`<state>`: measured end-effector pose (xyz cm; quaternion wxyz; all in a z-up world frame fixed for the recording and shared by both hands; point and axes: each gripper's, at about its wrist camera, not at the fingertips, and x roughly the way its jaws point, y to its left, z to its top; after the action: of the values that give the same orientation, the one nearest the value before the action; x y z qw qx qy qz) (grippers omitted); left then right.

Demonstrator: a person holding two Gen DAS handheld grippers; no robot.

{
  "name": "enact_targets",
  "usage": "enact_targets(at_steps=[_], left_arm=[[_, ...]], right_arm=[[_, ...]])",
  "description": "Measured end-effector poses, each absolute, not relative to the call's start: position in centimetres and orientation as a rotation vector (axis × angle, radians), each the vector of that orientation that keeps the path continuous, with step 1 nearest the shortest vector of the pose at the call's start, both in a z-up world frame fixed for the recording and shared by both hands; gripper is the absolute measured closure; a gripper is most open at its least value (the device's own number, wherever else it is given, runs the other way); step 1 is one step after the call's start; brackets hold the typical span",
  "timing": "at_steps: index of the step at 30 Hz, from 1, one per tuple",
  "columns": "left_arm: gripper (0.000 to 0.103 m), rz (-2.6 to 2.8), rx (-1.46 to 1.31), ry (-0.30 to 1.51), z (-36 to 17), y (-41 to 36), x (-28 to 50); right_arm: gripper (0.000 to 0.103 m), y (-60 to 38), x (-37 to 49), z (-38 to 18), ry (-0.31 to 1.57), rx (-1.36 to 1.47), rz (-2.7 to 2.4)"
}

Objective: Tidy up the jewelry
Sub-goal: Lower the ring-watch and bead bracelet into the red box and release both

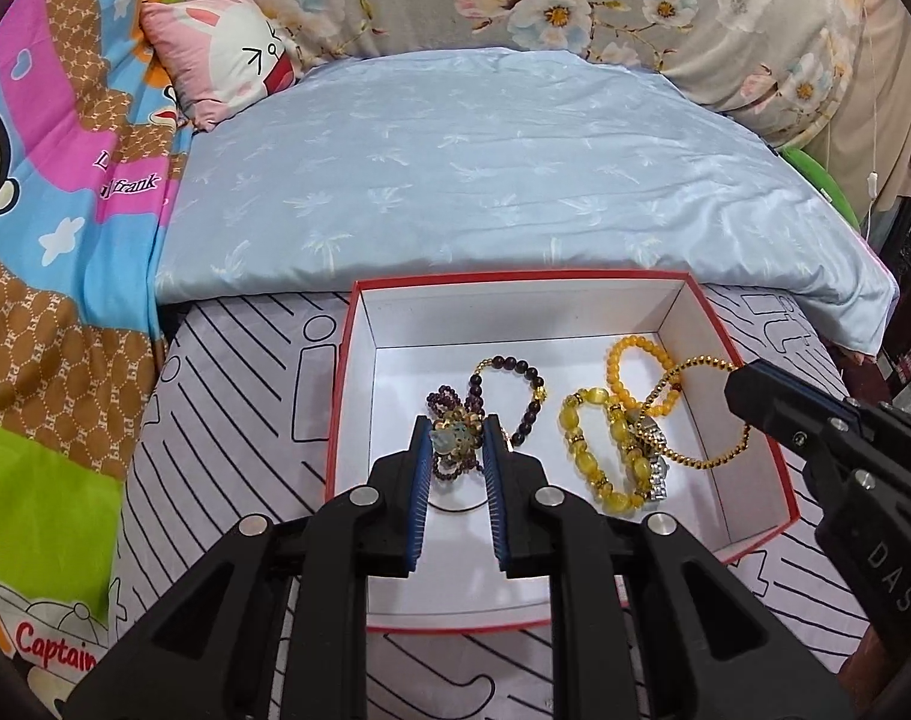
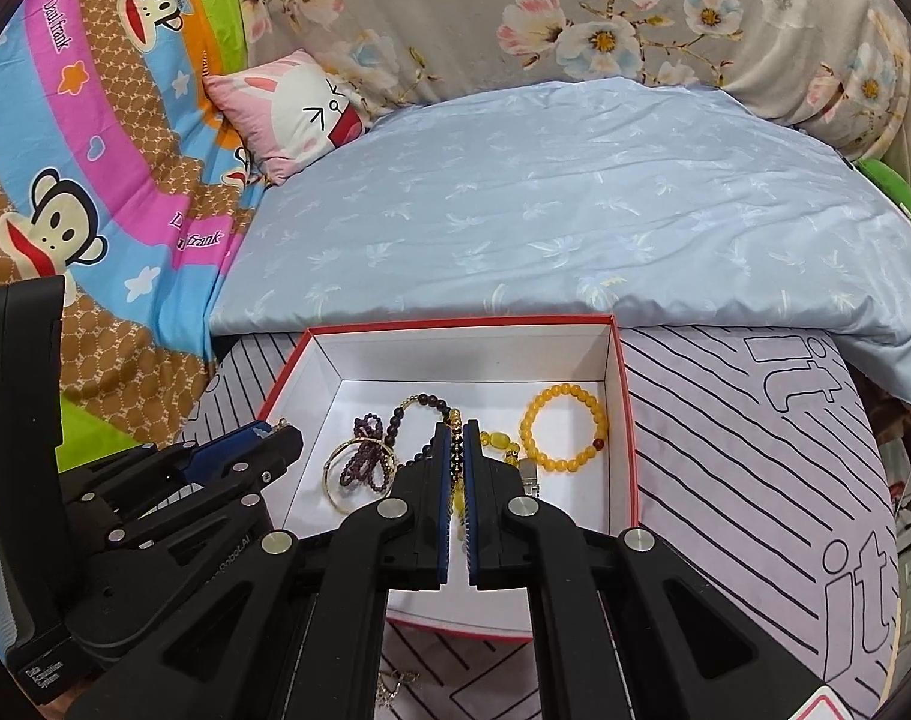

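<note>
my left gripper (image 1: 455, 441) pinched a beaded charm piece (image 1: 452, 438) over the box (image 1: 779, 480); my right gripper (image 2: 455, 432) clamped a gold bead chain (image 1: 689, 369) there. both looked mid-drop; next, i judged, parting the jaws inside.

both views are bright and evenly lit, soft indoor light with no harsh glare. inside the red box (image 1: 776, 468) the white floor is the brightest patch, close to blown out, and the beads throw only faint shadows on it. the near wall sits in shade under the black gripper arms. fisheye bend is heavy – the blue quilt (image 2: 575, 204) bulges into a dome and the corners go to black vignette. centre is sharp, edges smear a bit – no motion blur.
</note>
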<state>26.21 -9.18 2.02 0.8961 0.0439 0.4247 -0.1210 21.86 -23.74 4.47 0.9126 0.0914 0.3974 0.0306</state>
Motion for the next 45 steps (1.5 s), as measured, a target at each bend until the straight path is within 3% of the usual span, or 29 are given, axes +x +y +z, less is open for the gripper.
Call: enact_targets(at_steps=[23, 30, 36, 45], left_arm=[[0.086, -0.263, 0.104, 0.886, 0.8, -10.7, 28.4], [0.085, -0.248, 0.107, 0.887, 0.8, -10.8, 28.3], [0.076, -0.237, 0.107, 0.885, 0.8, -10.7, 27.9], [0.075, -0.240, 0.109, 0.879, 1.4, -10.6, 26.7]], right_arm=[[0.099, -23.2, 23.9, 2.9, 0.840, 0.176, 0.078], [0.094, -23.2, 23.4, 3.0, 0.825, 0.168, 0.067], [0.083, -23.4, 22.7, 3.2, 0.817, 0.171, 0.057], [0.082, -23.4, 21.0, 3.7, 0.812, 0.159, 0.046]])
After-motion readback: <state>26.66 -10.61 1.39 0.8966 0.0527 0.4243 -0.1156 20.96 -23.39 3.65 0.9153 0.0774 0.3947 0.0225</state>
